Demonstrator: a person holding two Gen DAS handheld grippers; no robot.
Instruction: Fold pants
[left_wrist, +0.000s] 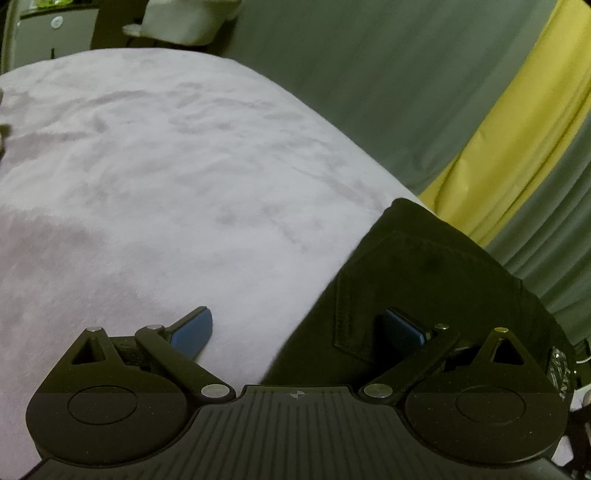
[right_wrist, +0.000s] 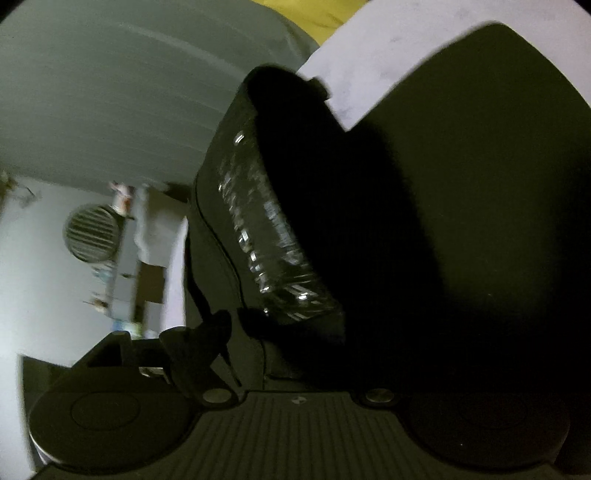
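Left wrist view: the left gripper (left_wrist: 297, 328) hangs low with its blue-padded fingers (left_wrist: 192, 330) spread wide, one over the pale lilac blanket (left_wrist: 166, 166), the other over the black pants (left_wrist: 424, 280) lying at the blanket's right edge, back pocket (left_wrist: 358, 306) up, grey and yellow curtains (left_wrist: 517, 110) behind. Right wrist view: dark pants (right_wrist: 461, 221) fabric fills the frame and hides the right gripper (right_wrist: 295, 332), so I cannot tell its finger spacing
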